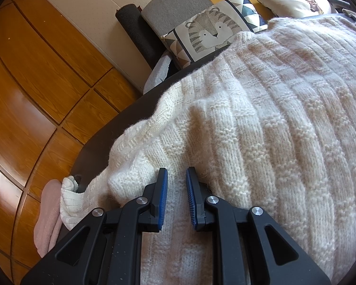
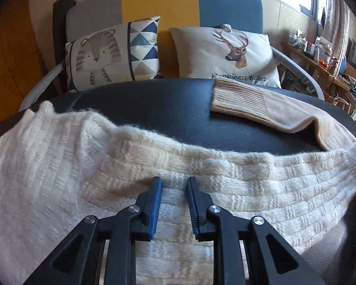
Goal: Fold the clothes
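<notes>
**Cream sweater spread out, both grippers over it**

Cream knit sweater (image 1: 261, 123) lies on the dark bench (image 2: 154, 109), directly under and ahead of both sets of fingers. Left gripper (image 1: 176, 178) slightly parted, nothing between – released. Right gripper (image 2: 174, 185) same. Beige sweater (image 2: 273, 109) ahead-right. Next, I'd say: pinch one edge layer only, lift evenly. No containers visible.

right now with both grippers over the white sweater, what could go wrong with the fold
Neither the left gripper nor the right gripper pinches the white sweater; both gaps are narrow, so a thick knit fold may slip out. The sleeve cuff hangs at the dark surface edge and could drag the sweater off. The beige garment lies close and might get caught in the fold.
</notes>
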